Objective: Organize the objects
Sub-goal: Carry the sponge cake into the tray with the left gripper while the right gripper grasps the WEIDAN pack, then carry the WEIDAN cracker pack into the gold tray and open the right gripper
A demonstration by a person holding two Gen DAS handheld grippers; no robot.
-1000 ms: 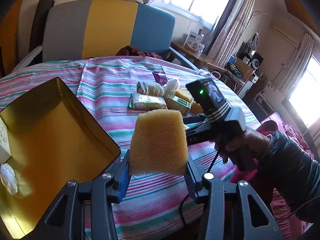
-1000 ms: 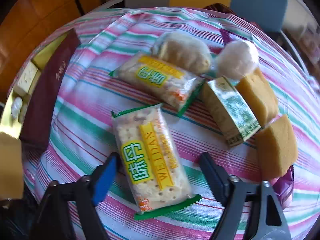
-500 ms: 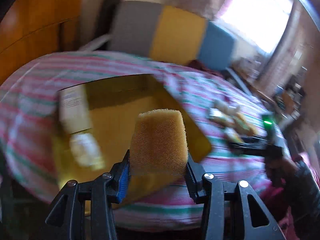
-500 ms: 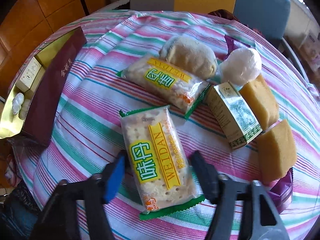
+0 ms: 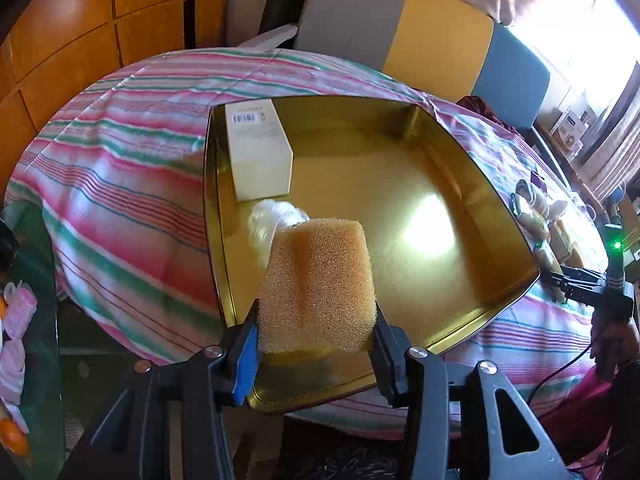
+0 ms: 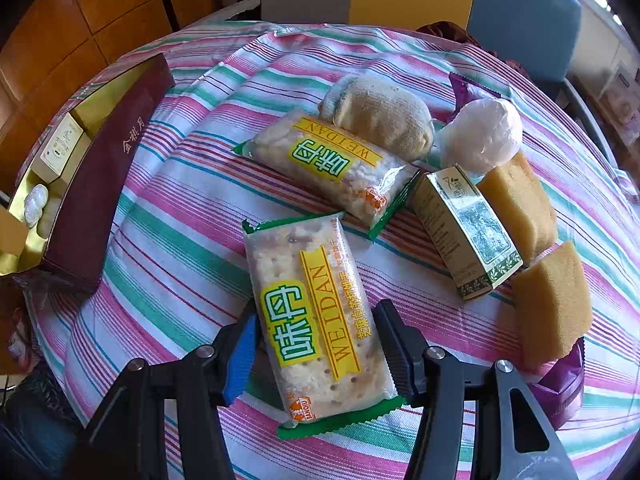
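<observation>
My left gripper (image 5: 316, 344) is shut on a yellow sponge (image 5: 318, 286) and holds it over the near edge of the gold-lined box (image 5: 400, 184). The box holds a white carton (image 5: 258, 148) and a white wrapped ball (image 5: 272, 220). My right gripper (image 6: 316, 354) has closed around a cracker packet (image 6: 316, 316) lying on the striped cloth; both fingers touch its sides. Beyond it lie a second cracker packet (image 6: 332, 164), a rolled sock (image 6: 380, 116), a white ball (image 6: 480, 140), a green carton (image 6: 464, 232) and two sponges (image 6: 548, 300).
The round table wears a pink, green and white striped cloth (image 6: 180, 240). The box's maroon side (image 6: 104, 176) stands at the left in the right wrist view. A grey, yellow and blue sofa (image 5: 400, 36) stands behind the table. A purple wrapper (image 6: 560, 384) lies at the right edge.
My left gripper has swung left with the sponge, from over the cloth to over the gold box. My right gripper's fingers have closed in against the cracker packet.
</observation>
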